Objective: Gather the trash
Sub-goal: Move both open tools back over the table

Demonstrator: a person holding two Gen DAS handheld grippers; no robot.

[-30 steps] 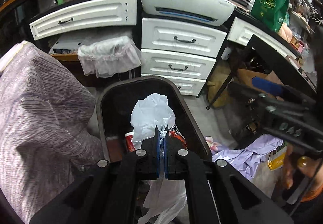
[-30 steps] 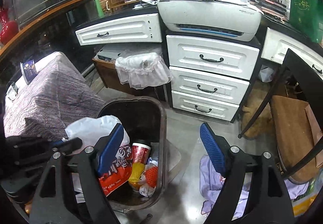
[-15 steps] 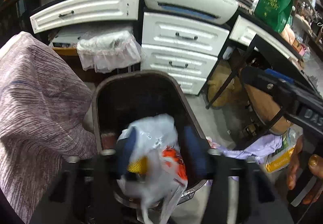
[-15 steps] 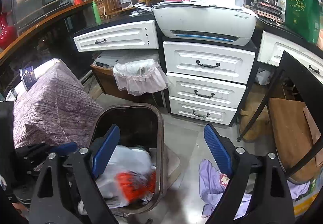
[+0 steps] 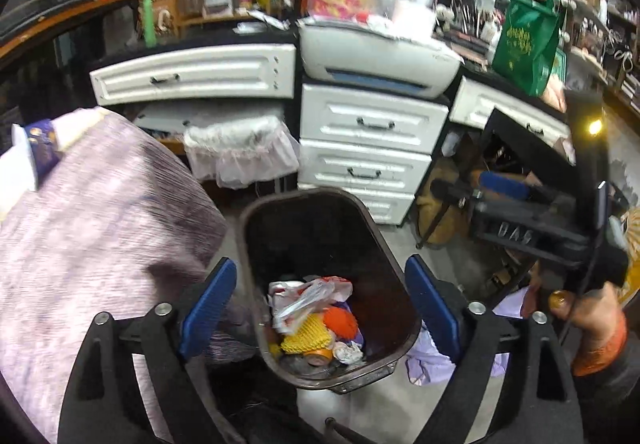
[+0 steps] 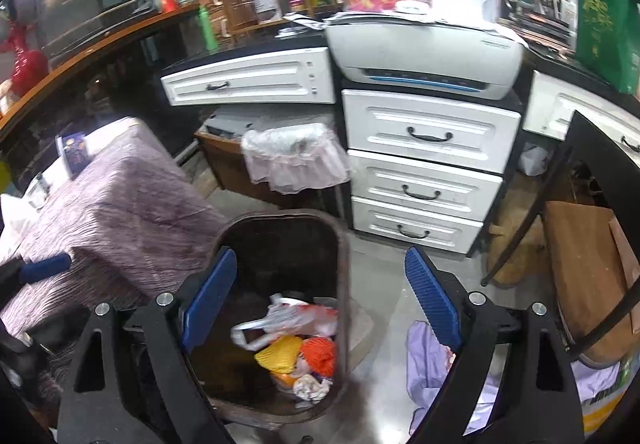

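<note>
A dark brown trash bin (image 5: 245, 232) (image 6: 343, 268) stands on the floor below both grippers. Inside it lie a white plastic bag with red print (image 5: 304, 298) (image 6: 280, 318), a yellow foam net (image 5: 306, 338) (image 6: 280, 354), an orange foam net (image 5: 340, 322) and crumpled paper (image 6: 310, 388). My left gripper (image 5: 320, 264) hovers above the bin; its jaws are opening and nothing is between them. My right gripper (image 6: 320, 254) hangs over the bin's right rim, open and empty. In the left wrist view it shows at the right (image 5: 520, 211), held by a hand (image 5: 592, 324).
A table under purple cloth (image 5: 100, 244) stands left of the bin. Behind are white drawers (image 5: 368, 147), a printer (image 5: 376, 55) and a small bin with a clear liner (image 5: 240, 151). Lilac cloth (image 6: 432, 364) lies on the floor at the right, by a black chair (image 6: 592, 244).
My left gripper opened and let go of the white bag, which dropped into the bin. The left gripper then rose and drew back. The right gripper hardly moved.
</note>
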